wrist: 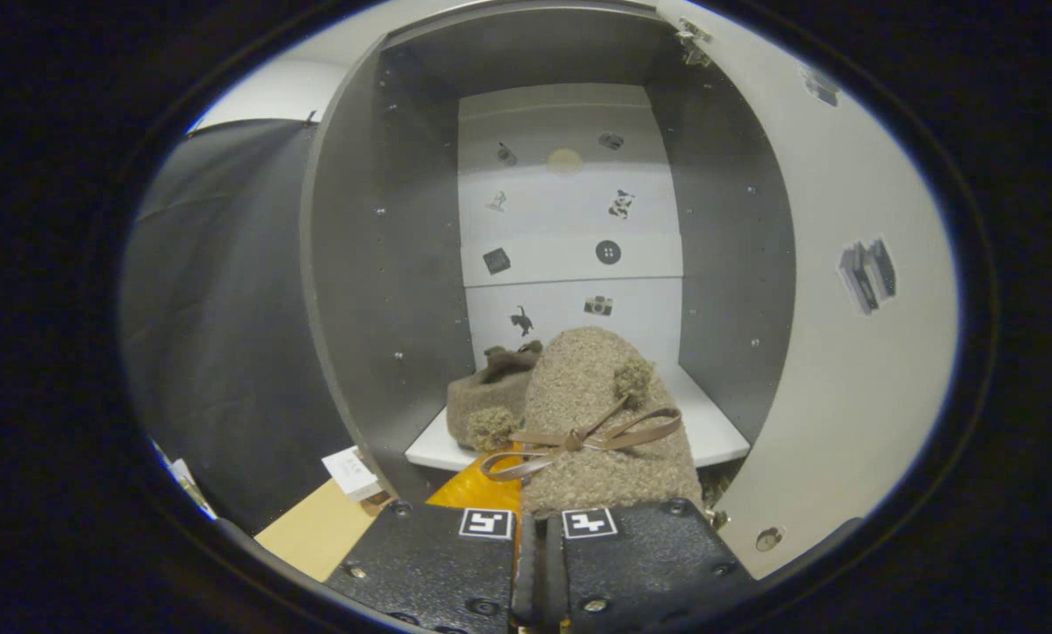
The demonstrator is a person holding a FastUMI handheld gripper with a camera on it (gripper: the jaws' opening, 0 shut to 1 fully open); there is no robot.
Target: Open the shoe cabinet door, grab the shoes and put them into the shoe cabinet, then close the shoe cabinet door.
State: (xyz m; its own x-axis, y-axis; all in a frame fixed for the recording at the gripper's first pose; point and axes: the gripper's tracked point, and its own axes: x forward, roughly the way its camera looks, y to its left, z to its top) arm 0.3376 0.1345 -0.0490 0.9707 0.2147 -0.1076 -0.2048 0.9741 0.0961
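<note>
Standing open ahead of the fingers, the shoe cabinet presents a grey interior with a white back panel that carries small dark picture stickers. The cabinet door is swung fully aside on the right; its pale inner face carries a sticker of stacked books, and a hinge is visible at its top corner. Black cloth hangs to the left of the cabinet's outer side wall. Inside, a white shelf forms the cabinet floor. One fuzzy brown shoe rests on that shelf toward the left, with a pompom on its near end. A second fuzzy brown shoe, fitted with a brown ribbon bow and a pompom, rises just ahead of the fingers, its near end meeting the fingertips and its far end reaching over the front edge of the shelf. The gripper has its fingers drawn nearly together, leaving only a narrow slit; the shoe's near end runs down behind them, so an actual clamp on the shoe cannot be confirmed. An orange surface shows beneath the held shoe, and a small white box lies on a tan board beside the cabinet's lower left corner.
</note>
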